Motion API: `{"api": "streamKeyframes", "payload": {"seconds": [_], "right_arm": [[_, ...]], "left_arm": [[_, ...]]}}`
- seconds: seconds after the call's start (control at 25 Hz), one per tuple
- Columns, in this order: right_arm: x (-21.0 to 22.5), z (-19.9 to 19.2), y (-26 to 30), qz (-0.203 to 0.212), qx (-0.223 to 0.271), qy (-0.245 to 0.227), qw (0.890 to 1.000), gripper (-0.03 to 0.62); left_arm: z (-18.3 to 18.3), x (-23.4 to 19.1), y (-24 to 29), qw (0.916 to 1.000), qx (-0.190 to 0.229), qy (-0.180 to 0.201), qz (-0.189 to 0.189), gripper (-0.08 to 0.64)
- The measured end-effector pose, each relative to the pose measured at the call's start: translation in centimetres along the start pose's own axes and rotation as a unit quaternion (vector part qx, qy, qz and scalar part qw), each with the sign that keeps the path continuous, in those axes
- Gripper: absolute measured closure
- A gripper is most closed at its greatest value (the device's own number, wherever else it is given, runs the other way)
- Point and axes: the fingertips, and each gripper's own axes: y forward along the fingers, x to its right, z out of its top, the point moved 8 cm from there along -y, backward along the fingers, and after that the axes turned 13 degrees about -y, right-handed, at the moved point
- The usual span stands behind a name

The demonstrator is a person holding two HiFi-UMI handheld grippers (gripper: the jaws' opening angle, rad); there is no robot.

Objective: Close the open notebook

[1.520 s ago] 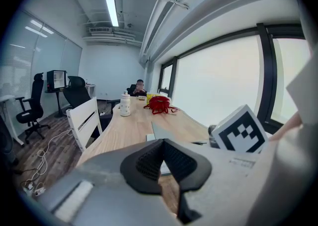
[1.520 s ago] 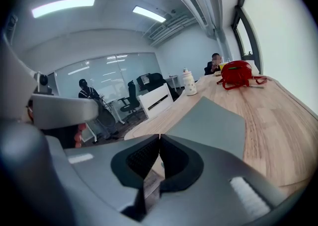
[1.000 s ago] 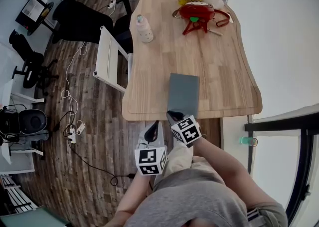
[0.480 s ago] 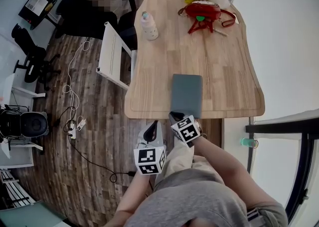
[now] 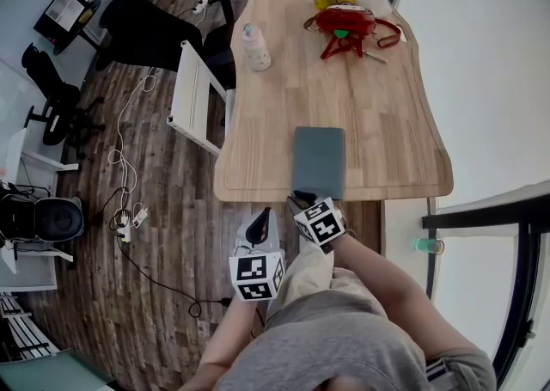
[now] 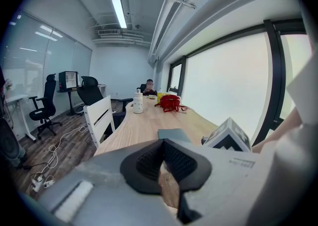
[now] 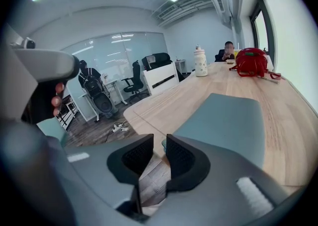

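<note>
Wood is used for the long counter, which is seen running away from the person toward the far end of the room. A white chair is set at its left side. On the far half a red bag and a pale bottle are seen, well apart from the near edge.

The grey-green notebook is laid flat on the near end of the counter, with one short side close to the near edge. Nothing else is touched by it. Its cover is seen shut, and no open pages are shown. Its long side is pointed straight away from the person, along the counter.

The right tool is held just off the near edge, tipped down toward the notebook's near left corner. Its jaws are being opened. A small gap is seen between the pads, and nothing is gripped in it. The left tool is held further back and to the left, over the floor, with its pads pressed together on nothing.

The notebook is found just ahead of the right tool and a little to its right, so the right hand is judged the nearer one. With the cover down flat, the closing is judged done. Only a pull back of the right tool seems to be left.
</note>
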Motion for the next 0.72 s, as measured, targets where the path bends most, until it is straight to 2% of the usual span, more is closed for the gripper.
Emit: {"api": "streamKeyframes", "payload": {"seconds": [0.4,0.72], "right_arm": [[-2.0,0.0,-6.6,-0.046,0.068,-0.002,0.997,0.517],[-3.9,-0.7,-11.7,-0.081,0.099,0.008,0.992,0.549]], "left_arm": [[-0.9,1.2,-3.0,0.9998,0.016,0.007,-0.002,0.555],[-2.0,2.6,-5.0,0.9997,0.013,0.016,-0.01,0.555]]}}
